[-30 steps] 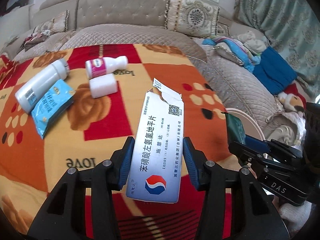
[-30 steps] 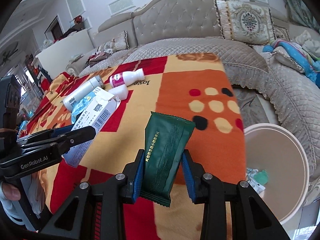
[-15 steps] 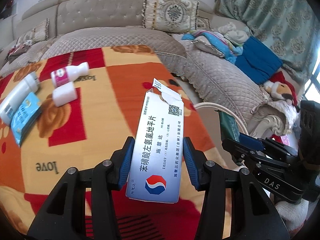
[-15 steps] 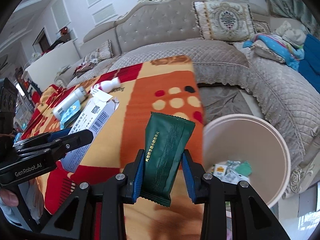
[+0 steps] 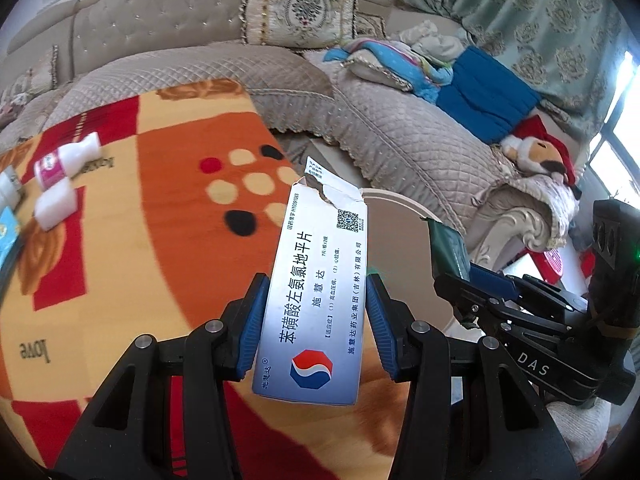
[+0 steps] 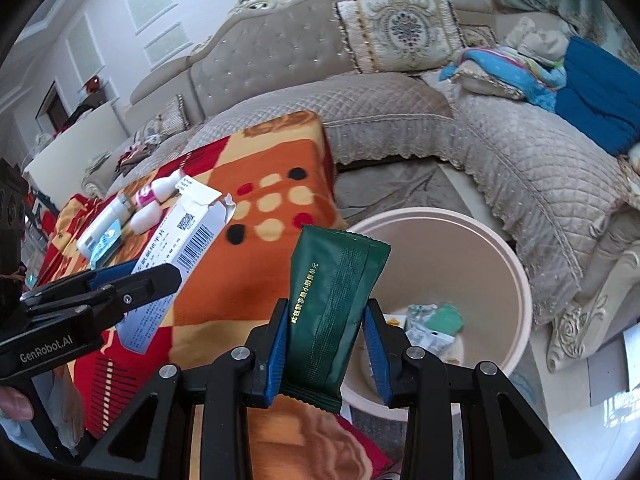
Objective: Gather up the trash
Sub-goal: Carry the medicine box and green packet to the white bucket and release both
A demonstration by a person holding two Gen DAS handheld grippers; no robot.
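Green packet [image 6: 336, 316] is clamped in the right hand-held gripper [image 6: 326, 354], its top at the near rim of the beige bin [image 6: 516, 280]; white medicine box [image 5: 320, 292] is clamped in the left hand-held gripper [image 5: 316, 328], bin rim at 1 o'clock. Both should be carried fully over the opening before release. Bottles [image 5: 66, 160] remain on the blanket-covered surface [image 5: 168, 184]; sofa [image 6: 520, 176] crowds the bin at 2 o'clock.

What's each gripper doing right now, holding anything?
Left gripper: shut on the white medicine box.
Right gripper: shut on the green packet, near the bin.
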